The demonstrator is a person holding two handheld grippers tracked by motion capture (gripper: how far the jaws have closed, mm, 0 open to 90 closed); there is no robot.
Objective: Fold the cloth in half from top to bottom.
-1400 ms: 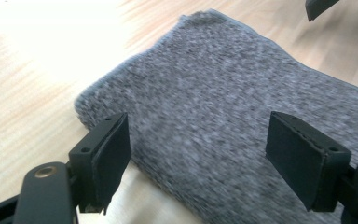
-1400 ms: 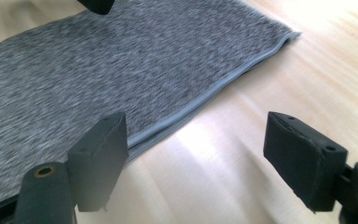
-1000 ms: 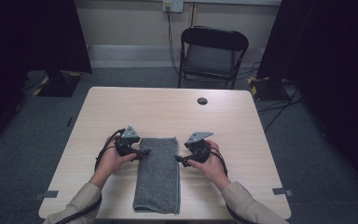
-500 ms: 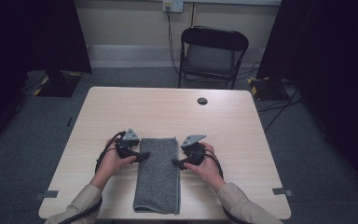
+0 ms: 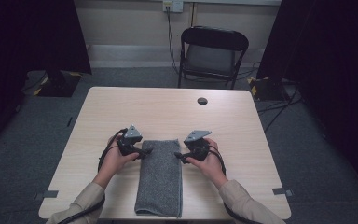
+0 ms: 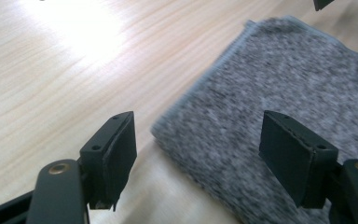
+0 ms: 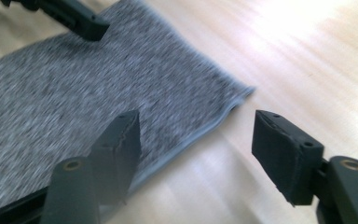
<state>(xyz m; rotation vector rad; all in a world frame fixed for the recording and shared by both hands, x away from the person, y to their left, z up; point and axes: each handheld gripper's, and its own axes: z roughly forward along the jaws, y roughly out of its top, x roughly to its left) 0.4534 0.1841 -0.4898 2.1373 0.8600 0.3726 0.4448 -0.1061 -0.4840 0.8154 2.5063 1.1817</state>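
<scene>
R tongs (image 7: 196,140) wide apart, straddling grey towel (image 7: 74,88) edge.

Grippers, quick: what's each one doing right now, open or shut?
Left gripper: open, jaws astride the grey towel's left edge, holding nothing.
Right gripper: open, jaws astride the towel's right edge, holding nothing.

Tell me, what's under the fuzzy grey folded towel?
The grey folded towel lies flat on the light wooden table. Wood shows all around it. Anything beneath the cloth itself is covered, so that stays unknown.
</scene>
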